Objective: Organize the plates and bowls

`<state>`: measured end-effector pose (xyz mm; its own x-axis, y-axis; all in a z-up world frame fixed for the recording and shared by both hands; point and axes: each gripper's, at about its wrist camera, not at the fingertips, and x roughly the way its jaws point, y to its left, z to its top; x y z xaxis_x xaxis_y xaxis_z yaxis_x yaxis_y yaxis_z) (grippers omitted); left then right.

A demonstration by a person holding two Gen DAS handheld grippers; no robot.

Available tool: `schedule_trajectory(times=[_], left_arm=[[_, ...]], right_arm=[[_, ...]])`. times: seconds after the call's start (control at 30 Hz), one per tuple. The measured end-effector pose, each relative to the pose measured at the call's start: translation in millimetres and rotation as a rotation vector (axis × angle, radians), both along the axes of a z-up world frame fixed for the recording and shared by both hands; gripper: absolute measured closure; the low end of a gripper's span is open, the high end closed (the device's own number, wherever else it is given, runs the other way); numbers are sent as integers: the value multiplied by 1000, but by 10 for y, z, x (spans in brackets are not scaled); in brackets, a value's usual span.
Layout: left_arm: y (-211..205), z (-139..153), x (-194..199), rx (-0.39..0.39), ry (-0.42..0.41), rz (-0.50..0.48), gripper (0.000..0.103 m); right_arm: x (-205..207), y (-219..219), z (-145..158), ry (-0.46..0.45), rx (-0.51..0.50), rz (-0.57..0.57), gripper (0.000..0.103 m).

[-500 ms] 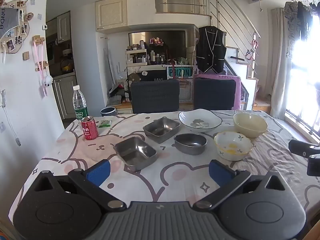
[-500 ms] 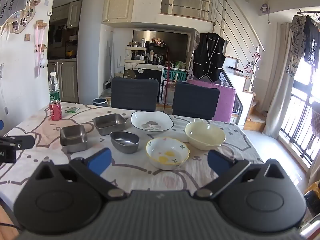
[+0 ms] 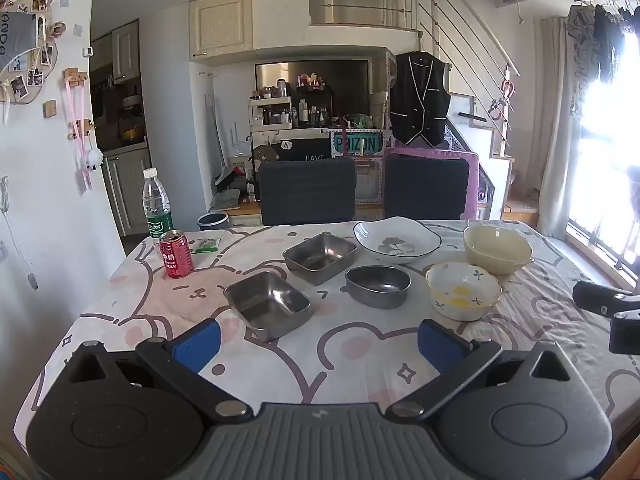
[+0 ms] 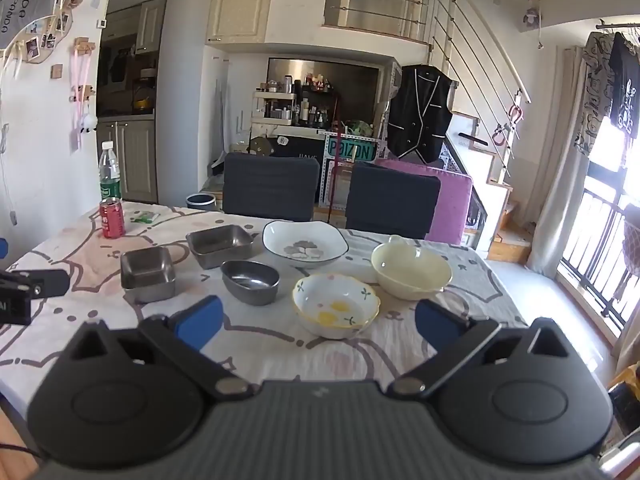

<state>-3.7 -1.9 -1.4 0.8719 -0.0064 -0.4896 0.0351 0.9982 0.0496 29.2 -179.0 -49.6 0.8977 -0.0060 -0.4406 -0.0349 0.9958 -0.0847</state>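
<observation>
Steel trays (image 3: 267, 305), oval tin (image 3: 378, 285), scalloped bowl (image 3: 463, 294)

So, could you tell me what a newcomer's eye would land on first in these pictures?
Probably the six empty dishes spread over the cartoon-print tablecloth: three steel ones toward the left, with the small square steel dish nearest, and the white plate, cream bowl and yellow-patterned bowl toward the right. Next, the red can and water bottle at the far left corner.

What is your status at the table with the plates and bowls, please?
Left gripper open, empty. Right gripper open, empty. Six dishes spread unstacked on the table; floral bowl nearest right gripper. Nothing in the way.
</observation>
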Motion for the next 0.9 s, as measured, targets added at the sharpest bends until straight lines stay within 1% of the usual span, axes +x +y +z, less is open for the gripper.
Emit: schedule_trajectory(times=[0.9], left_arm=[[38, 5, 28, -5, 5, -2, 0]], right_arm=[[23, 5, -9, 22, -22, 8, 0]])
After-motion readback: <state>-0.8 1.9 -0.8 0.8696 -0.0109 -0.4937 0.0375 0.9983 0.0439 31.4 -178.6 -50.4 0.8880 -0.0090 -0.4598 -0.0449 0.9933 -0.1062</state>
